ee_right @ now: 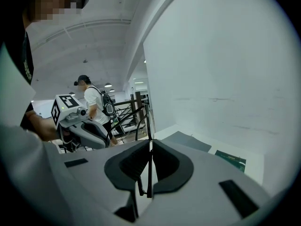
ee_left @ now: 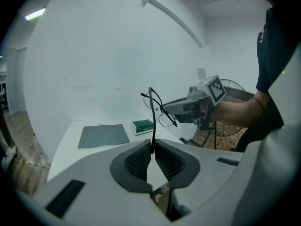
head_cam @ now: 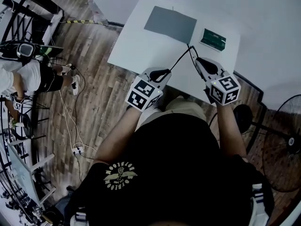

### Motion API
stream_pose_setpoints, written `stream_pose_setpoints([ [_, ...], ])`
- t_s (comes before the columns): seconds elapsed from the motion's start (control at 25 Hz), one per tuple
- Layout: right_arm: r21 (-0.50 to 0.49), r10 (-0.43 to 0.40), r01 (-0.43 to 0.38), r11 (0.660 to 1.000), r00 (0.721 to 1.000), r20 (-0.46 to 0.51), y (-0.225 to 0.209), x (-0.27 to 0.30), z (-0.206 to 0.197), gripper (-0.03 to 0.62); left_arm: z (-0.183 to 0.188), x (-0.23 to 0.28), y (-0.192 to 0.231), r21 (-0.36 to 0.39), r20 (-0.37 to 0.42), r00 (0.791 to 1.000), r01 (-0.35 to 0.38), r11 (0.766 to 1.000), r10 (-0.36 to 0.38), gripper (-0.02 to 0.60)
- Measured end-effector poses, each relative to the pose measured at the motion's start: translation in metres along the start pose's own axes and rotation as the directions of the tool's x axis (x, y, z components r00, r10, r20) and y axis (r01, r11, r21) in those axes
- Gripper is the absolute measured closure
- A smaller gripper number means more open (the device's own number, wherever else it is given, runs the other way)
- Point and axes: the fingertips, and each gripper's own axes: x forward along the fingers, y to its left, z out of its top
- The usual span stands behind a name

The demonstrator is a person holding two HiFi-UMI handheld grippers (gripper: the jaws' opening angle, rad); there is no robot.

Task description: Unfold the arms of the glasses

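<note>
1. The white table [head_cam: 136,41] lies below and ahead of me. The glasses are not resting on it; they hang in the air above its near edge.
2. A grey mat [head_cam: 170,24] and a green box [head_cam: 213,39] lie farther back on the table, well apart from the work.
3. My left gripper [head_cam: 164,73] has its jaws pressed together on one thin black arm of the glasses [ee_left: 153,121]. In the left gripper view that arm stands up and away from the pads, nearly along the line the gripper points.
4. My right gripper [head_cam: 198,61] is likewise pinching a thin black strip of the same pair. It looks like the other arm, with its hooked end showing behind the pads.
5. The glasses bridge the gap between the two grippers. The held parts run forward from each set of jaws and meet at a point beyond both tips, farther out over the table, so the lenses lie ahead of me and between my hands.
6. As I judge it, the next move turns on that narrow V. Both hands are about equally near the hinges, and drawing the grippers apart sideways should swing the arms open. The thin metal could slip or twist in the pads.
</note>
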Motion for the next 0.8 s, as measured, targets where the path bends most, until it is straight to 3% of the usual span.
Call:
stream_pose_setpoints([
  [0.32,-0.018,-0.004,0.003,1.0,1.0,-0.031,-0.048,0.0,-0.002,0.572,0.024,0.028,0.018,0.022,-0.034,0.999,-0.023,1.0,0.024,0.549],
  [0.64,-0.102,-0.044,0.037,0.994,0.997,-0.067,-0.099,-0.017,-0.01,0.574,0.051,0.06,0.014,0.048,-0.068,0.997,-0.042,0.998,0.046,0.549],
  [0.8,-0.128,-0.018,0.01,0.992,0.998,-0.062,-0.113,-0.024,-0.014,0.574,0.058,0.07,0.007,0.055,-0.091,0.994,-0.051,0.997,0.056,0.548],
])
